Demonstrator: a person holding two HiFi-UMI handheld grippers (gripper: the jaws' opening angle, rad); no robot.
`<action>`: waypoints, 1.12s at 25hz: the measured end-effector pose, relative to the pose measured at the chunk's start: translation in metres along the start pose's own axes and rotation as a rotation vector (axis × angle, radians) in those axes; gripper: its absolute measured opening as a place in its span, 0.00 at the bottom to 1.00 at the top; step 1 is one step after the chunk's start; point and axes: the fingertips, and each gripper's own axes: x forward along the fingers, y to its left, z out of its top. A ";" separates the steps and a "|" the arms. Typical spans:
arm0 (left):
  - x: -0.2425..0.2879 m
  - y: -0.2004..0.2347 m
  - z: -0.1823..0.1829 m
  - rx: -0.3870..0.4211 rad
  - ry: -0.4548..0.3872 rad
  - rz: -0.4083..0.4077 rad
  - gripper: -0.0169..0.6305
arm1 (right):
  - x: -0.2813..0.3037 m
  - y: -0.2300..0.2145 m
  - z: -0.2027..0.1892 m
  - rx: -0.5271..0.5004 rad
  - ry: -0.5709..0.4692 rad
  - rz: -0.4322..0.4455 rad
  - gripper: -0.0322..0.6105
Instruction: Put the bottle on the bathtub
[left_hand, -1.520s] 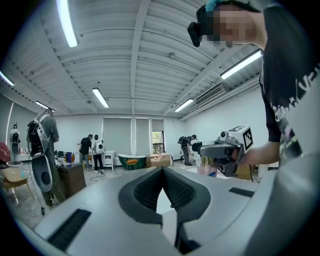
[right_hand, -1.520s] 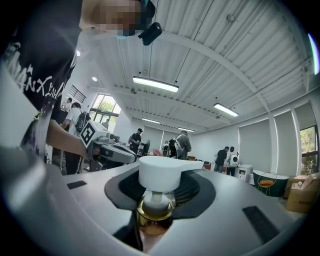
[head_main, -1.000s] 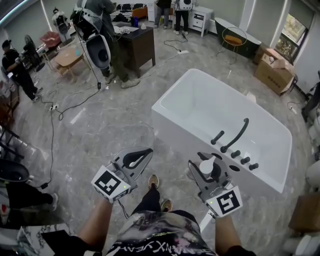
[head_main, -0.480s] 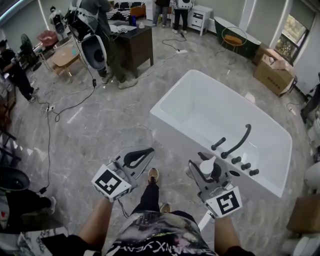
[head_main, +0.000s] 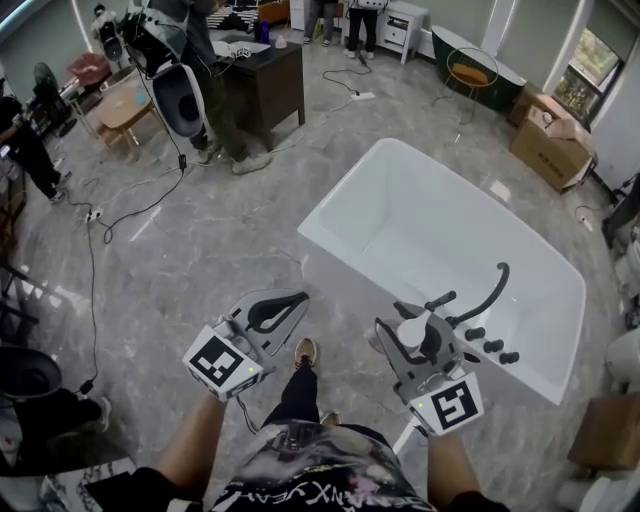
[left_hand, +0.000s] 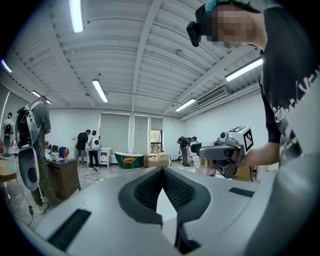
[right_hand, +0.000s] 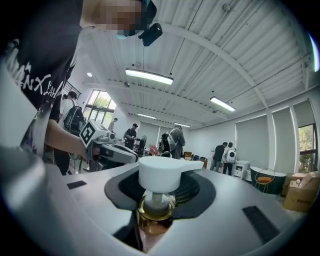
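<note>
My right gripper (head_main: 418, 322) is shut on a pump bottle (head_main: 413, 331) with a white pump head (right_hand: 161, 173) and a gold collar (right_hand: 154, 210). It hovers at the near corner of the white bathtub (head_main: 345, 190), just short of the black faucet (head_main: 484, 290) and its knobs on the rim. In the left gripper view the bottle's pinkish body (left_hand: 206, 169) shows below those jaws. To the left, over the floor, my left gripper (head_main: 297, 299) is shut with nothing in it; its dark pads (left_hand: 145, 192) meet at the tip.
The marble floor carries loose cables (head_main: 120, 215). A dark desk (head_main: 262, 82) and several people stand at the back left. Cardboard boxes (head_main: 548, 145) and a round chair (head_main: 471, 76) are beyond the tub. The wearer's shoe (head_main: 305, 352) is between the grippers.
The bathtub and faucet have drawn closer and lower in the head view; the right gripper with the bottle now sits nearer the faucet knobs. Both grippers keep their hold.
</note>
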 end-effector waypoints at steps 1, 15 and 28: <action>0.004 0.006 0.000 -0.002 -0.002 -0.001 0.04 | 0.006 -0.004 -0.002 0.001 0.001 0.001 0.25; 0.050 0.092 -0.010 -0.057 0.007 -0.035 0.04 | 0.088 -0.054 -0.015 0.013 0.035 -0.016 0.25; 0.085 0.176 -0.017 -0.076 0.012 -0.064 0.04 | 0.166 -0.095 -0.022 0.021 0.063 -0.048 0.25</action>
